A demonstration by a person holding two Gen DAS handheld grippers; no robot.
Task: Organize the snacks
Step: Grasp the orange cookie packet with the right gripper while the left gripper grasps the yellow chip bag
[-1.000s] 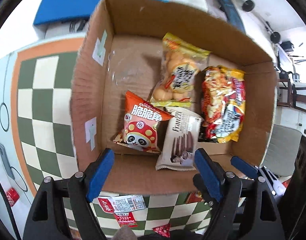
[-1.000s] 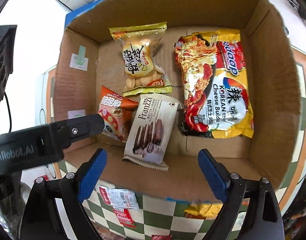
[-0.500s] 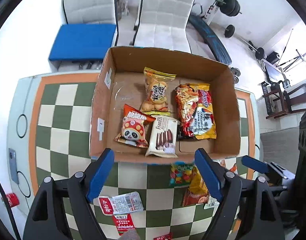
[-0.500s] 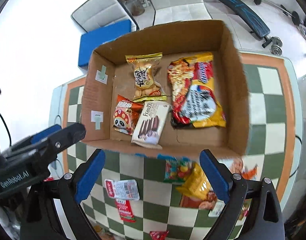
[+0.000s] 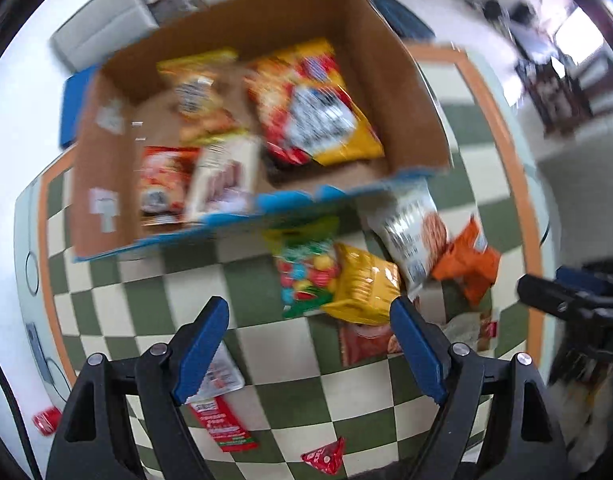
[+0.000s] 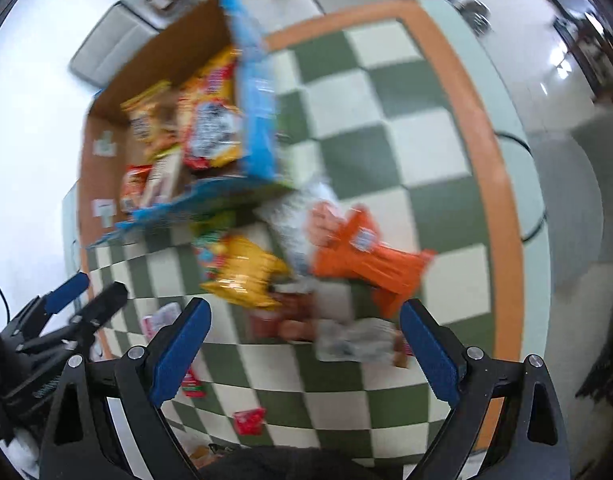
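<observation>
Blue-padded left tongs (image 5: 308,344) and right tongs (image 6: 304,346), both spread wide and empty, above loose snack packets (image 6: 246,272)

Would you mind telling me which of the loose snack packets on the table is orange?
The orange packet lies farthest right in the pile, beside the silver-white packet; the yellow packet sits to its left.

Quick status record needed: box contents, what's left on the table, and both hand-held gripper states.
box: cardboard box, open top
in box: four packets, including a large red-yellow noodle bag
loose beside box: yellow bag, candy bag, orange packet, white cookie packet
surface: checkered table
left hand-held gripper: open, empty
right hand-held gripper: open, empty
image quality: motion-blurred
</observation>
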